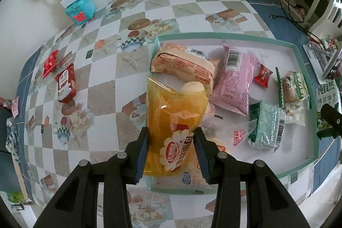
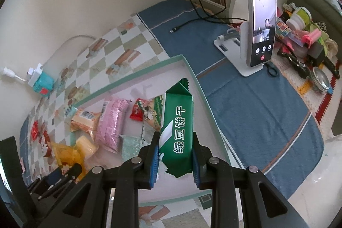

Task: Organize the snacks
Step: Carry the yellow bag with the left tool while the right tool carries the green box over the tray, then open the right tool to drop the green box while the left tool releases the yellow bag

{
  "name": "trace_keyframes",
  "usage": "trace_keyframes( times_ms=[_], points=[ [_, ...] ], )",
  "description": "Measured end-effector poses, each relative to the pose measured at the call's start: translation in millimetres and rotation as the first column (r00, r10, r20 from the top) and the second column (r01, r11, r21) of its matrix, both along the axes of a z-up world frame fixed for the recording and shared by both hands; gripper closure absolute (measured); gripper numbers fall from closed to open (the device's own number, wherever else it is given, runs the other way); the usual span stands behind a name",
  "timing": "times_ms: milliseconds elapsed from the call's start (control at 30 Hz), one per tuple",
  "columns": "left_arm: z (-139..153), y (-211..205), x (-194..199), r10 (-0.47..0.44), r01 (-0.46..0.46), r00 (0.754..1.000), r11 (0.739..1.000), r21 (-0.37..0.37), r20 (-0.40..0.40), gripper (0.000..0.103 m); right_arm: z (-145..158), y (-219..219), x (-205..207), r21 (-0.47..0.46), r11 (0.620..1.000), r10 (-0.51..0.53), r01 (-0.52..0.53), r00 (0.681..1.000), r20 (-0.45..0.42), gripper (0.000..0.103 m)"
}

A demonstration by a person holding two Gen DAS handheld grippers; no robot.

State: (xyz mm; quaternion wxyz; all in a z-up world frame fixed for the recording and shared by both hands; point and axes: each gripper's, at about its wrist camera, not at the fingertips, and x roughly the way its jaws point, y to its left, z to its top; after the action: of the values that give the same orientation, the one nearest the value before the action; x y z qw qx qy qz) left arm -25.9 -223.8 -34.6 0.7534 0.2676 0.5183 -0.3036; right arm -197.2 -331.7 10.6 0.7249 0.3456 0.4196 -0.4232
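Observation:
My left gripper (image 1: 172,136) is shut on an orange bread bag (image 1: 175,116) and holds it over the left end of the green-rimmed white tray (image 1: 224,36). In the tray lie a peach packet (image 1: 181,61), a pink packet (image 1: 235,82), a small red candy (image 1: 263,75), a green foil packet (image 1: 267,127) and a green-striped cake packet (image 1: 292,87). My right gripper (image 2: 175,149) is shut on a green biscuit packet (image 2: 177,131), held upright above the tray's right part (image 2: 188,65). Two red packets (image 1: 65,83) (image 1: 50,63) lie on the checked cloth left of the tray.
A teal box with a white power adapter (image 1: 80,3) stands by the wall. A phone on a white stand (image 2: 259,25) stands on the blue cloth right of the tray, with a black cable (image 2: 192,20) and clutter (image 2: 303,44) beyond it.

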Motion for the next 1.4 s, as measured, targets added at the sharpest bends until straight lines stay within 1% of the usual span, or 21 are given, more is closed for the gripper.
trace_keyframes(
  times_ms=[367, 567, 733, 800, 900, 933, 1100, 1133, 1167, 1200, 1233, 1300, 1367, 1400],
  points=[
    [-7, -7, -3, -0.006, 0.006, 0.999, 1.000, -0.005, -0.033, 0.060, -15, -4, -4, 0.039, 0.999, -0.010, 0.013, 0.998, -0.068, 0.076],
    [-8, -5, 3, 0.025, -0.026, 0.998, 0.999, -0.019, -0.060, 0.060, -21, -3, 2, 0.047, 0.999, 0.010, -0.005, 0.994, -0.105, 0.075],
    [-9, -5, 4, 0.031, -0.032, 0.997, 0.999, -0.022, -0.065, 0.059, -22, -4, 2, 0.048, 0.999, 0.010, -0.005, 0.994, -0.112, 0.074],
    [-8, -5, 4, 0.034, -0.035, 0.997, 0.999, -0.021, -0.065, 0.057, -22, -5, 1, 0.053, 0.999, 0.005, 0.001, 0.994, -0.107, 0.074],
    [-7, -4, 5, 0.041, -0.042, 0.997, 0.999, -0.024, -0.060, 0.045, -21, -5, 0, 0.050, 0.999, -0.003, 0.009, 0.994, -0.110, 0.073],
    [-5, -3, 6, 0.046, -0.048, 0.997, 0.998, -0.027, -0.059, 0.040, -20, -5, 0, 0.050, 0.999, -0.003, 0.009, 0.994, -0.111, 0.071],
    [-2, 1, 11, 0.064, -0.066, 0.996, 0.997, -0.037, -0.058, 0.039, -20, -6, 0, 0.046, 0.999, -0.007, 0.012, 0.993, -0.115, 0.058],
    [-2, 1, 12, 0.067, -0.069, 0.996, 0.997, -0.038, -0.059, 0.036, -20, -6, 0, 0.043, 0.999, -0.009, 0.015, 0.993, -0.116, 0.053],
    [-1, 2, 12, 0.070, -0.073, 0.996, 0.997, -0.040, -0.059, 0.026, -19, -6, -1, 0.039, 0.999, -0.012, 0.017, 0.993, -0.117, 0.048],
    [-1, 2, 13, 0.072, -0.075, 0.996, 0.996, -0.042, -0.058, 0.022, -18, -6, -1, 0.037, 0.999, -0.015, 0.019, 0.993, -0.114, 0.047],
    [0, 2, 13, 0.072, -0.074, 0.996, 0.996, -0.047, -0.055, 0.020, -17, -6, -2, 0.035, 0.999, -0.017, 0.021, 0.994, -0.111, 0.046],
    [3, 2, 12, 0.069, -0.071, 0.996, 0.996, -0.054, -0.052, 0.020, -15, -6, -3, 0.030, 0.999, -0.023, 0.027, 0.994, -0.106, 0.043],
    [6, 3, 12, 0.069, -0.072, 0.997, 0.995, -0.062, -0.046, 0.020, -13, -6, -3, 0.023, 0.999, -0.027, 0.029, 0.994, -0.104, 0.035],
    [9, 3, 12, 0.069, -0.072, 0.997, 0.995, -0.068, -0.043, 0.020, -12, -6, -3, 0.018, 0.999, -0.028, 0.030, 0.994, -0.104, 0.034]
  ],
)
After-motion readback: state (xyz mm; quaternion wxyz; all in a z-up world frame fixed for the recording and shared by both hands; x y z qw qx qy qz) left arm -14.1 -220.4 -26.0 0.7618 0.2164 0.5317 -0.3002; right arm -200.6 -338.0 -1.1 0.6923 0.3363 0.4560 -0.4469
